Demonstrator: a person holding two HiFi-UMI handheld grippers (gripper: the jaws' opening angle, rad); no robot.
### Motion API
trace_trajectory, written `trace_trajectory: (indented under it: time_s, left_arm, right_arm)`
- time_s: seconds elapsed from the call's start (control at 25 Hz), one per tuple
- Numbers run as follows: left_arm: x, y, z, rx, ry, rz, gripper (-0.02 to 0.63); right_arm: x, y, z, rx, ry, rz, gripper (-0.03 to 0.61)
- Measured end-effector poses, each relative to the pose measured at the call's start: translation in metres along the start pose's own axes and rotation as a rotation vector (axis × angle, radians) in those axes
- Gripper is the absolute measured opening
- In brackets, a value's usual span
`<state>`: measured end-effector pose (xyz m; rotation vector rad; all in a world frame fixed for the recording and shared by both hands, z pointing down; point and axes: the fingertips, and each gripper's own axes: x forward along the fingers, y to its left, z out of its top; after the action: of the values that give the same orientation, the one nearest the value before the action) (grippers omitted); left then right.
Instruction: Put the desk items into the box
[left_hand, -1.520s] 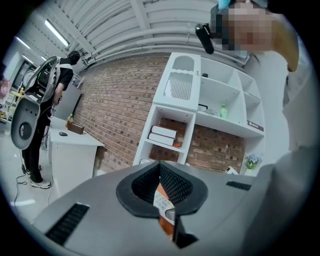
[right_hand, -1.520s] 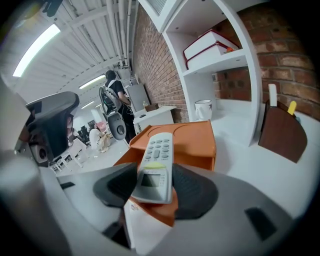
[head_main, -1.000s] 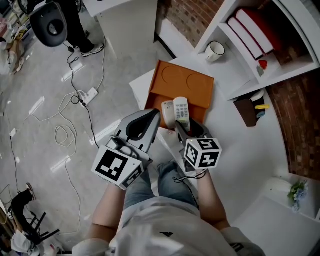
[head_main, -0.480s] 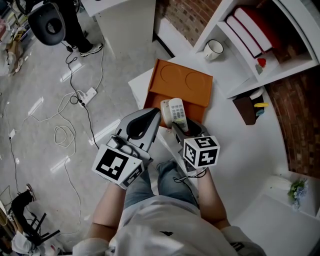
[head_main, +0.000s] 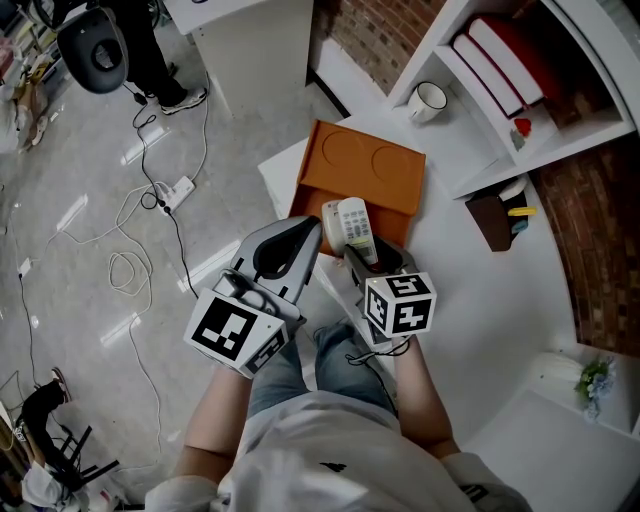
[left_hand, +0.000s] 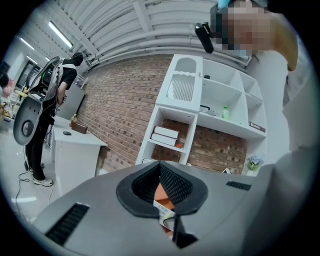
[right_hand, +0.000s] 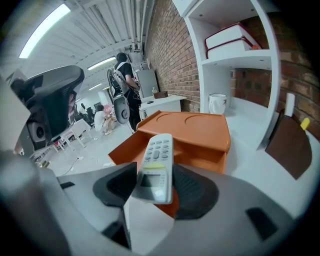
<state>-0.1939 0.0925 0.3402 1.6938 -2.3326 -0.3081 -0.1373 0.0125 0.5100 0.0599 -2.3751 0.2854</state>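
1. The left gripper (head_main: 308, 230) has a smooth pale-grey shell that narrows toward its jaws, with a black-rimmed teardrop hollow on top.
2. Its pads (left_hand: 172, 182) are black with a fine ribbed texture. A dark slotted vent (left_hand: 67, 223) is cut into the shell behind them.
3. At its rear sits a white cube (head_main: 232, 335) bearing black square markers, with thin black wires (head_main: 240, 288) just ahead of it.
4. The right gripper (head_main: 358, 258) has the same grey shell and black lining.
5. Its marker cube (head_main: 402, 305) is smaller in view, and a black cable (head_main: 385, 350) loops just behind it.
6. The person wears a white short-sleeved T-shirt (head_main: 335, 455) with a small dark chest mark, and blue denim trousers (head_main: 290, 370).
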Motion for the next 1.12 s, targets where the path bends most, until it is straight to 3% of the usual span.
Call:
trace_trajectory:
  time_s: [0.2,0.56,0.8,1.12]
  left_arm:
    - [0.0,0.0,0.001,0.002,-0.003,-0.001,0.013]
    - [0.001,-0.002,0.004,0.006,-0.005,-0.009,0.012]
    - [0.003,-0.005,0.007,0.011,-0.007,-0.025,0.012]
    - [0.011,-0.016,0.009,0.02,0.005,-0.073,0.012]
  right_arm:
    - [-0.002,-0.009,0.004,0.001,-0.02,-0.046,0.232]
    - [-0.008,-0.01,0.017,0.033,-0.066,-0.037,0.209]
    - [-0.018,-0.014,0.023,0.052,-0.101,-0.056,0.072]
    - [-0.032,-0.015,0.032,0.092,-0.158,-0.052,0.009]
